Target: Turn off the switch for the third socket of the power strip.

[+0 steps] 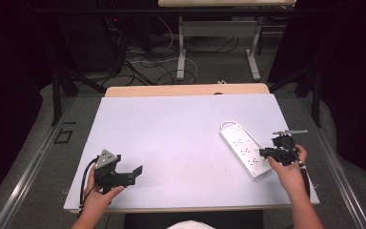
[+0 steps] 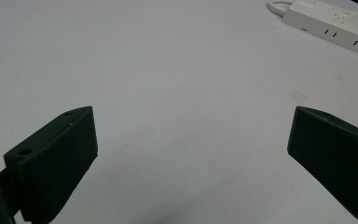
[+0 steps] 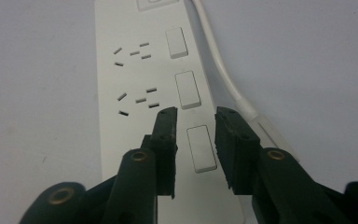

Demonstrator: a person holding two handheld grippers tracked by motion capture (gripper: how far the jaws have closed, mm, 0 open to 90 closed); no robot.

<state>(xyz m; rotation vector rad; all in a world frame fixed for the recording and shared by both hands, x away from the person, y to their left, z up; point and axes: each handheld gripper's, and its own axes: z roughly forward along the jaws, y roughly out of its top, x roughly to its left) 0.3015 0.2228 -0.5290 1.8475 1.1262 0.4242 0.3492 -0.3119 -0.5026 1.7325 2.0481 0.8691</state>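
Note:
A white power strip (image 1: 245, 148) lies slantwise on the right half of the pale table (image 1: 171, 124), its white cord (image 3: 223, 70) running along one side. My right gripper (image 1: 263, 152) hovers over the strip's near end. In the right gripper view its jaws (image 3: 196, 114) stand narrowly apart over a rocker switch (image 3: 201, 148), gripping nothing; whether they touch the strip is unclear. My left gripper (image 1: 134, 174) rests near the front left of the table, wide open and empty (image 2: 191, 135), pointing towards the power strip (image 2: 335, 21) far off.
A wooden strip (image 1: 186, 89) shows at the table's far edge. Beyond it, cables (image 1: 143, 62) lie on the floor by another table's legs (image 1: 181, 52). Bare tabletop lies between the two grippers.

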